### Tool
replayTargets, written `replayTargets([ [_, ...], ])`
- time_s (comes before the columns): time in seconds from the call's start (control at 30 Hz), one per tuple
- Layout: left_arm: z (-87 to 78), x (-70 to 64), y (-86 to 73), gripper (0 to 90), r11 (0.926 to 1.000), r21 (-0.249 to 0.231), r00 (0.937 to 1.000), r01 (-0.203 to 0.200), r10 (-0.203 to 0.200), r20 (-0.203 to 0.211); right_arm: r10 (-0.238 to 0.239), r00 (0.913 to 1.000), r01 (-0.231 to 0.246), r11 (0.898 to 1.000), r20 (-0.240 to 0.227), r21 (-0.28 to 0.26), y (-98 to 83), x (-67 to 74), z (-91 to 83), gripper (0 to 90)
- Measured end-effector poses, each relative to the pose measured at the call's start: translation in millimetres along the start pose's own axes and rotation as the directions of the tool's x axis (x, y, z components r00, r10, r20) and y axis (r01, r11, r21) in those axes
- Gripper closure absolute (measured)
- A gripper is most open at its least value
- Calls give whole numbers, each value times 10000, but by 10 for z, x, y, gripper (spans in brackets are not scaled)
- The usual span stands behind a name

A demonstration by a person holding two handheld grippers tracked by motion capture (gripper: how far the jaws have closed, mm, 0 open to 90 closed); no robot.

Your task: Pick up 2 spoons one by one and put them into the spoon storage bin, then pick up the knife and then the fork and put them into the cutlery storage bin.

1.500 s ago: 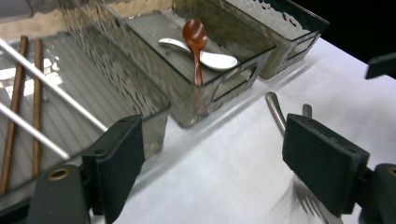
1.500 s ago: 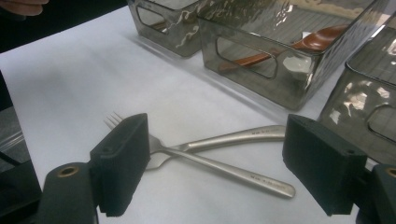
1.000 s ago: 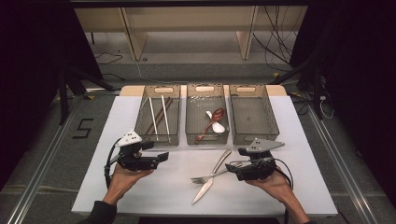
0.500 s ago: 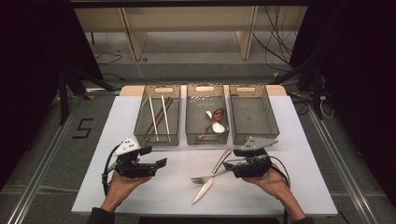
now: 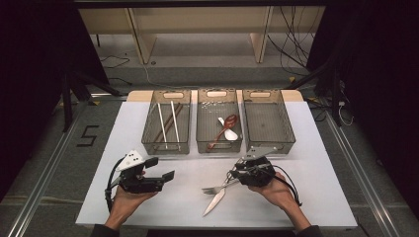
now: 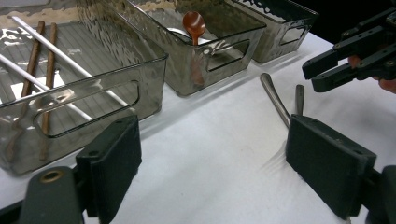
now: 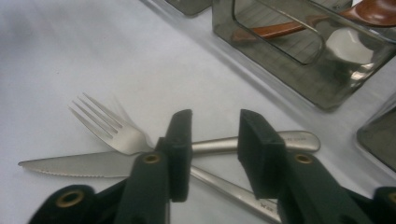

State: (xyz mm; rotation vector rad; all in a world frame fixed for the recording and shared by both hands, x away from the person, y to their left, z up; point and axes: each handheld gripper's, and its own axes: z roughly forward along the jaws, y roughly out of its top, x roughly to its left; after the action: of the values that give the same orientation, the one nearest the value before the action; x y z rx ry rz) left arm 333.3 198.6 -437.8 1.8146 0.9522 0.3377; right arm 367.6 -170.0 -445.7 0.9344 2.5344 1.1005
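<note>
White table under everything I'm working on. Beyond my fingers, three smoky clear bins in a row: left bin with chopsticks, two white and two brown; middle bin with a brown spoon and a white spoon; right bin nearest my right fingers.

Left gripper sits in my left hand, fingers spread wide, nothing between them, just bare table (well apart from the cutlery).

Right gripper in my right hand is low over the crossed cutlery. Its fingers have just been closing and stand partly open, one each side of the fork's handle. I see a gap on either side of the handle, so no grip on it.

Knife lies on the table, blade pointing away from the right fingers toward my edge, handle running beneath them. Fork lies across the knife, tines out past the left-hand finger, handle end past the other one.
</note>
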Motion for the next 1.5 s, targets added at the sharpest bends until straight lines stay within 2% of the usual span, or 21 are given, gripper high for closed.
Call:
replayTargets([
  [0.3, -75, -9, -48, 172, 9996, -277, 9999, -100, 101, 38, 36, 10000, -37, 9997, 38, 230, -6, 21, 100, 837],
  [0.47, -103, 5, -66, 172, 9988, -493, 10000, 47, -44, 56, 53, 10000, -56, 9994, 65, 345, -24, 32, 134, 897],
  [0.83, -87, -10, -65, 170, 9987, -509, 9999, -36, 41, 96, 52, 9999, -61, 9978, 146, 659, -65, 56, 217, 900],
  [1.17, -87, -24, -67, 169, 9988, -488, 9999, -75, 81, 114, -58, 9997, 31, 9925, 221, 1220, -117, 84, 310, 900],
  [1.5, -85, -28, -66, 169, 9987, -502, 9999, -84, 89, 107, 38, 9999, -56, 9909, 136, 1342, -120, 64, 309, 900],
])
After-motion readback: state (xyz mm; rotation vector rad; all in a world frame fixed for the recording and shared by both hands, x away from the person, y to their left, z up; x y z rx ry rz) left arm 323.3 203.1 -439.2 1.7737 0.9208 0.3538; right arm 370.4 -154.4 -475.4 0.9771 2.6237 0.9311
